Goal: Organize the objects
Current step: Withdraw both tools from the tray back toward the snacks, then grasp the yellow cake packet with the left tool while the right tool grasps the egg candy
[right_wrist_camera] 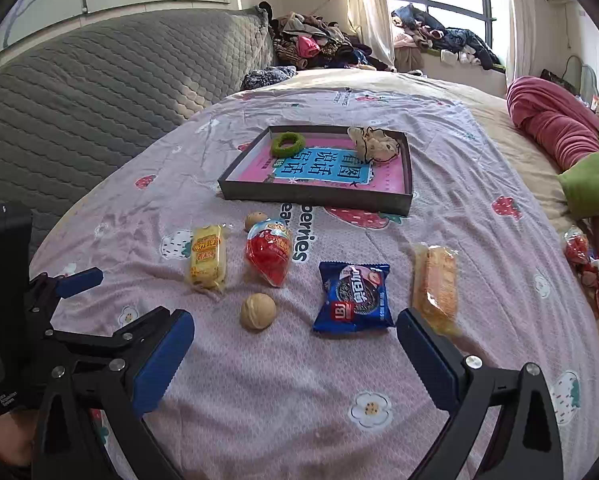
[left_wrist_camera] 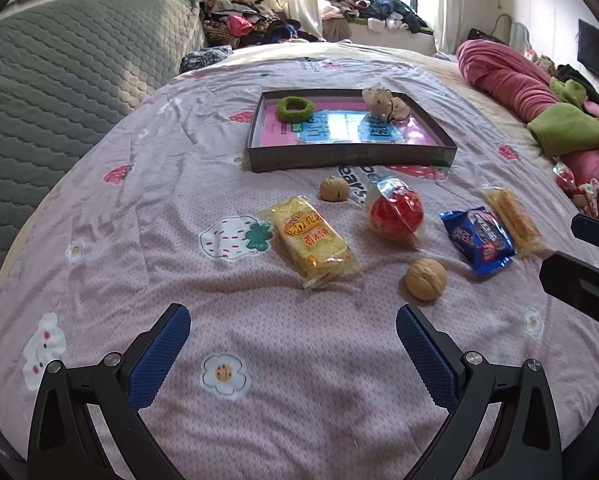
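A dark shallow tray (left_wrist_camera: pixel 351 158) (right_wrist_camera: pixel 315 197) sits mid-bed holding a green hair ring (left_wrist_camera: pixel 295 109) (right_wrist_camera: pixel 286 144) and a pale scrunchie (left_wrist_camera: pixel 385 102) (right_wrist_camera: pixel 375 144). In front of it lie a yellow snack pack (left_wrist_camera: pixel 313 242) (right_wrist_camera: pixel 207 256), a red egg toy (left_wrist_camera: pixel 395 214) (right_wrist_camera: pixel 269 254), two walnuts (left_wrist_camera: pixel 425 279) (left_wrist_camera: pixel 334 189) (right_wrist_camera: pixel 258 311), a blue cookie pack (left_wrist_camera: pixel 477 240) (right_wrist_camera: pixel 353 298) and a wafer pack (left_wrist_camera: pixel 513 216) (right_wrist_camera: pixel 435 284). My left gripper (left_wrist_camera: pixel 293 320) hovers open near the front edge. My right gripper (right_wrist_camera: pixel 295 332) is open too, just short of the walnut and cookie pack.
The pink printed sheet (left_wrist_camera: pixel 219 300) covers the bed. A grey quilted headboard (left_wrist_camera: pixel 59 80) stands on the left, a red and green blanket (left_wrist_camera: pixel 539 100) lies on the right, and clothes (left_wrist_camera: pixel 251 20) pile up by the window.
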